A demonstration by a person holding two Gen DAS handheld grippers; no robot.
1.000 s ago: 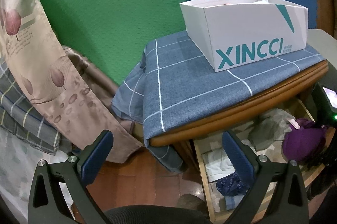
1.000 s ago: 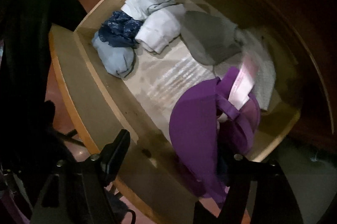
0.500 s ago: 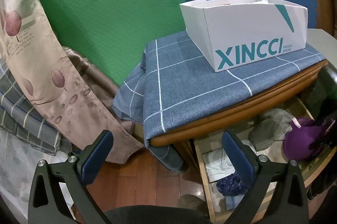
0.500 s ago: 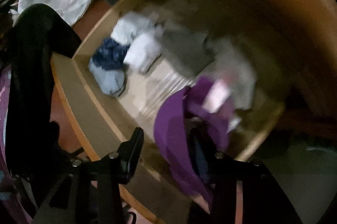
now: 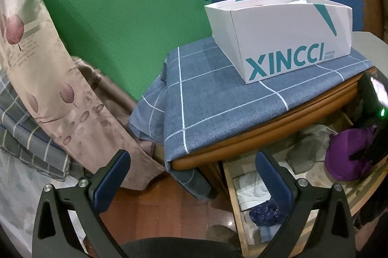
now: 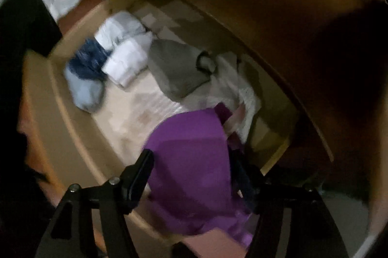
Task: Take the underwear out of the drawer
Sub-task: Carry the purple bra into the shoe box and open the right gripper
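While the drawer [image 6: 72,136] fills mid-frame, the purple bra [image 6: 191,161] sits lower centre, between the right gripper [image 6: 194,175] fingers, seemingly pinched, though blur prevents certainty. It looks light, soft and floppy; bunched cup fabric probably holds best. Left gripper [image 5: 191,175] fingers stand apart, empty.

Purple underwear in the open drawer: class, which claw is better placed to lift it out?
Right. The right claw has its fingers either side of the purple fabric underwear above the wooden drawer. The left claw hangs open, beside the drawer.
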